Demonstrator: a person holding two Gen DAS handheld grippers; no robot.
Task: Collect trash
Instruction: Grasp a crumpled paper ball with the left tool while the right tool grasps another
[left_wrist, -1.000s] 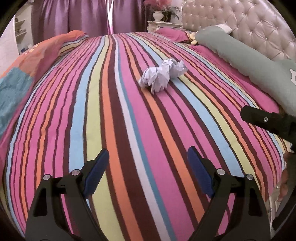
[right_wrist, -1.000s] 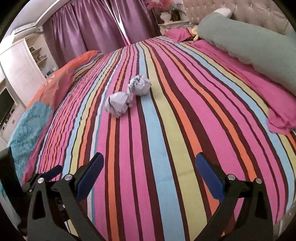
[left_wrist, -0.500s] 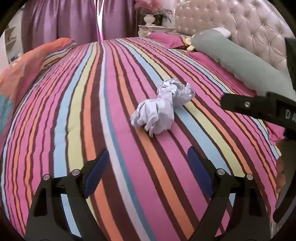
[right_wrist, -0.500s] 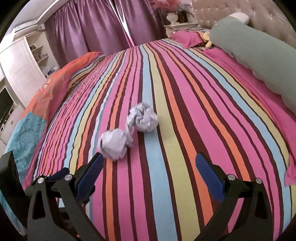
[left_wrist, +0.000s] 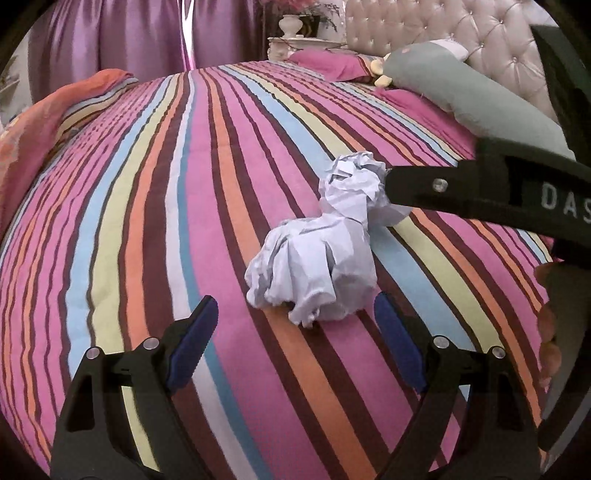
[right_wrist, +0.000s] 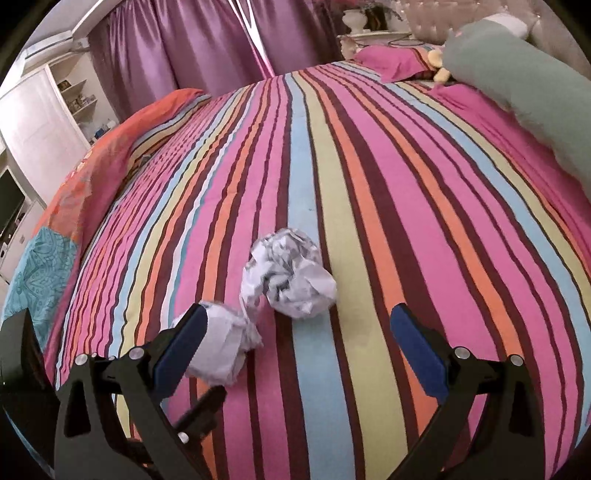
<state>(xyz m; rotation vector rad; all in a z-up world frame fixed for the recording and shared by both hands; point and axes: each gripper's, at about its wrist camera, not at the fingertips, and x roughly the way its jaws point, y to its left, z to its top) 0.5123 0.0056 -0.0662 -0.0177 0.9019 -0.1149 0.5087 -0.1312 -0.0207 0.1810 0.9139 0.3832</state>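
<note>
Two crumpled white paper balls lie touching each other on the striped bedspread (left_wrist: 147, 221). In the left wrist view the near ball (left_wrist: 314, 269) lies just ahead of my open, empty left gripper (left_wrist: 295, 343), and the far ball (left_wrist: 356, 188) lies behind it, beside a finger of the right gripper (left_wrist: 443, 186). In the right wrist view the far ball (right_wrist: 291, 273) lies just ahead of my open, empty right gripper (right_wrist: 299, 347). The near ball (right_wrist: 221, 345) lies against its left finger (right_wrist: 181, 350).
A long grey-green bolster pillow (left_wrist: 472, 88) and a pink pillow (left_wrist: 325, 64) lie by the tufted headboard (left_wrist: 443, 26). An orange quilt (right_wrist: 107, 155) is bunched at the bed's left. Purple curtains (right_wrist: 184, 44) and a white shelf unit (right_wrist: 40, 122) stand beyond.
Both grippers have moved forward over the bed to the paper balls, which now lie just ahead of the fingertips. Both stay open. The right gripper now reaches into the left wrist view.
</note>
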